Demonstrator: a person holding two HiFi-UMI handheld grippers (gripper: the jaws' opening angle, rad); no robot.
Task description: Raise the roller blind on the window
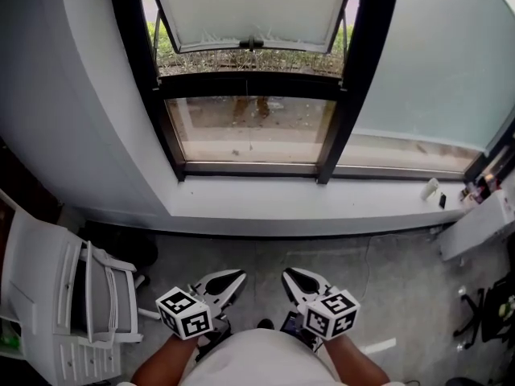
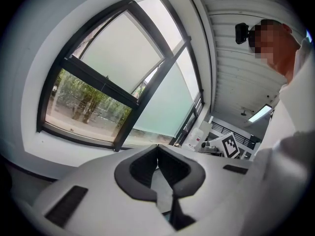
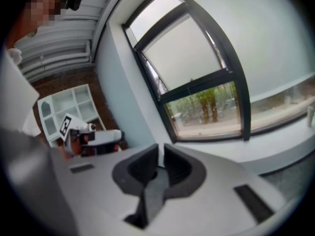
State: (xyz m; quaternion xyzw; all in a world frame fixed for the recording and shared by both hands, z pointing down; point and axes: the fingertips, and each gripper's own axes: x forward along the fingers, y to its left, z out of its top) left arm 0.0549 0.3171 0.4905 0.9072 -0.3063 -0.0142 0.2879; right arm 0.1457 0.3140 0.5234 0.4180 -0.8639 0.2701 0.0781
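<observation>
The roller blind [image 1: 249, 6] covers the upper part of the black-framed middle window pane, with its bottom bar [image 1: 253, 45] above the crossbar; trees and ground show through the glass below. It also appears in the left gripper view, blind [image 2: 123, 53], and in the right gripper view, blind [image 3: 184, 53]. A second blind [image 1: 434, 63] hangs almost to the sill on the right pane. My left gripper [image 1: 229, 284] [image 2: 157, 149] and right gripper [image 1: 294, 280] [image 3: 161, 149] are side by side low near my body, well back from the window. Both are shut, with nothing between the jaws.
A deep white window sill [image 1: 322, 195] runs under the panes, with a small white object [image 1: 430, 189] at its right end. A white shelf unit [image 1: 48, 296] stands at the left, and a white desk edge [image 1: 483, 223] and a black chair base [image 1: 479, 312] at the right. Grey floor lies between.
</observation>
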